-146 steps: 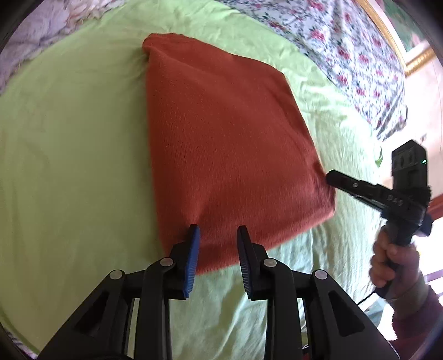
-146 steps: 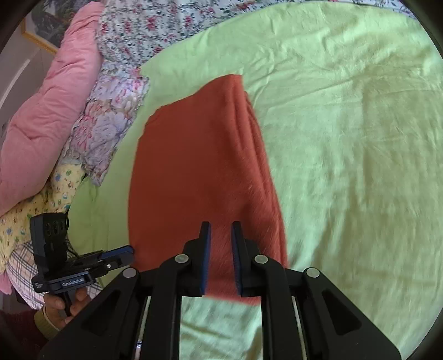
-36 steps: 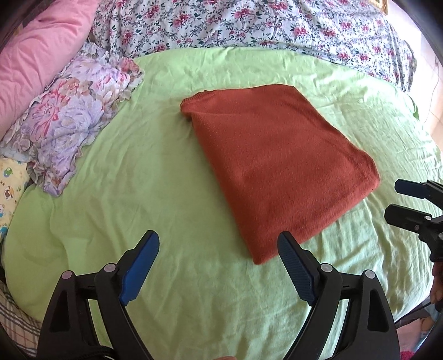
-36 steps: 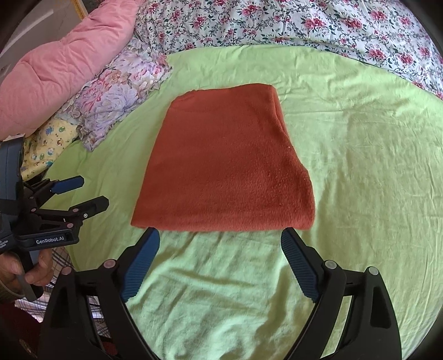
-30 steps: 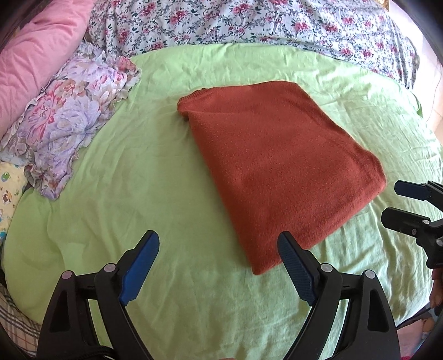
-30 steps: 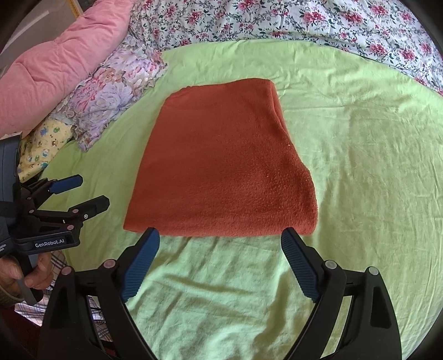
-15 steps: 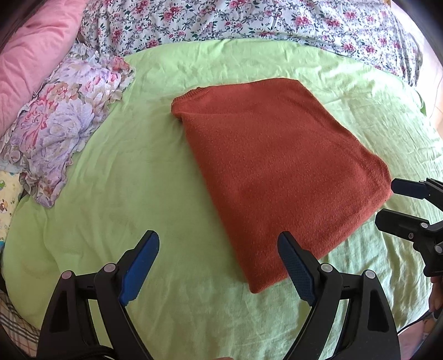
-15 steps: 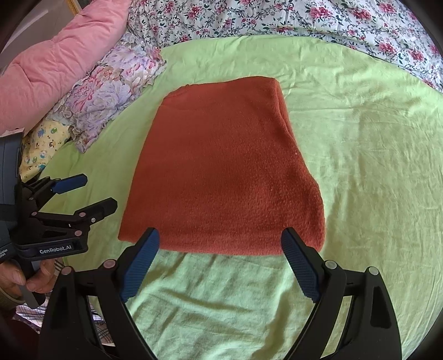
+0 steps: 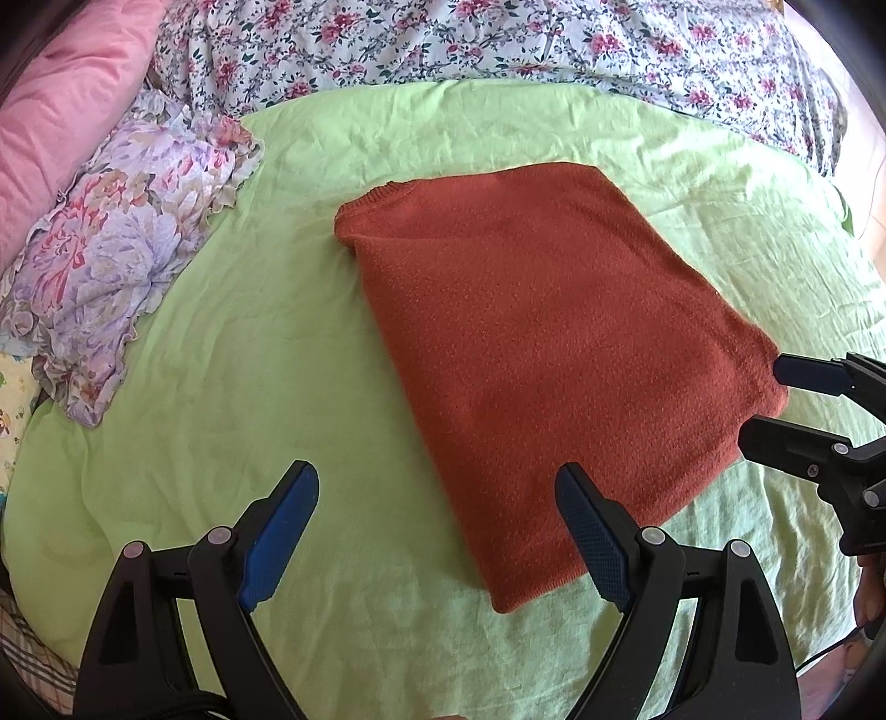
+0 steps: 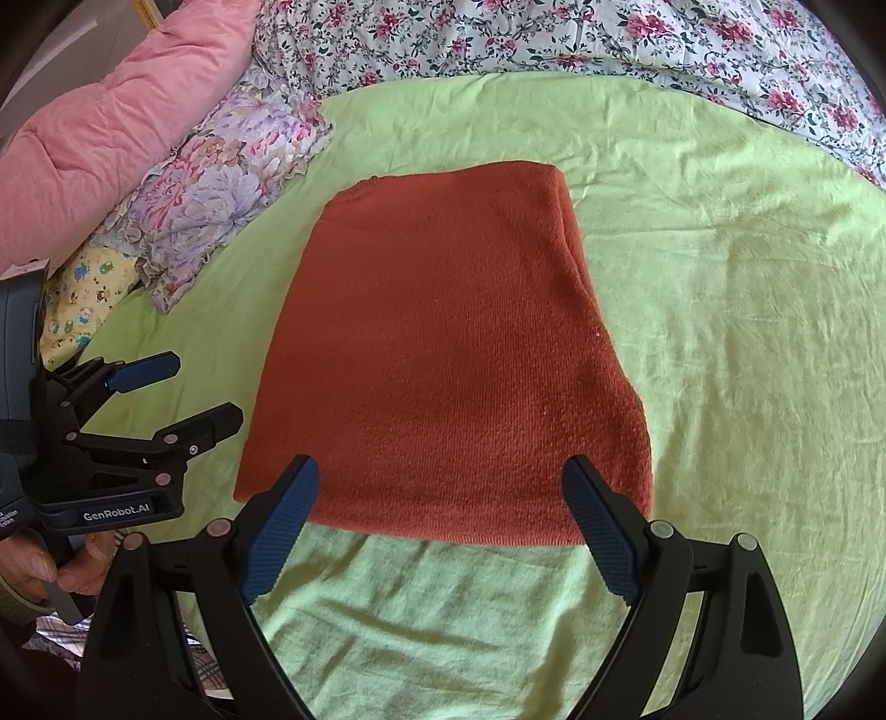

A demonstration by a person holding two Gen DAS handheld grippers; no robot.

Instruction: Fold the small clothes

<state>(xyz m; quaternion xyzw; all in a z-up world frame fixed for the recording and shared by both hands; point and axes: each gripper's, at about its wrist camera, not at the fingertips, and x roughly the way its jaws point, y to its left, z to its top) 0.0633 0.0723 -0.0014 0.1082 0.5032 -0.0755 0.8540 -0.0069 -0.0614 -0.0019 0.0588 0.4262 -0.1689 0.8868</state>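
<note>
Left wrist view: left gripper [image 9: 437,523] spread wide, holding nothing, hovering over the green sheet [image 9: 232,387]. The folded rust sweater [image 9: 531,343] lies flat in the middle of the sheet, its near corner between the fingers and under the right one (contact unclear). Right gripper [image 9: 767,401] enters from the right edge, released, tips just beside the sweater's right corner. Floral pillow [image 9: 116,255] and pink quilt [image 9: 61,105] at left, flowered bedspread [image 9: 526,44] behind.

Right wrist view: right gripper [image 10: 440,523] gaping, empty, both fingers over the sweater's [image 10: 454,354] near edge. Left gripper [image 10: 191,393] at left, parted, just beside the sweater's left edge, hand [image 10: 50,570] on its grip. Same pillow [image 10: 221,183], quilt [image 10: 122,122], sheet [image 10: 736,332].
</note>
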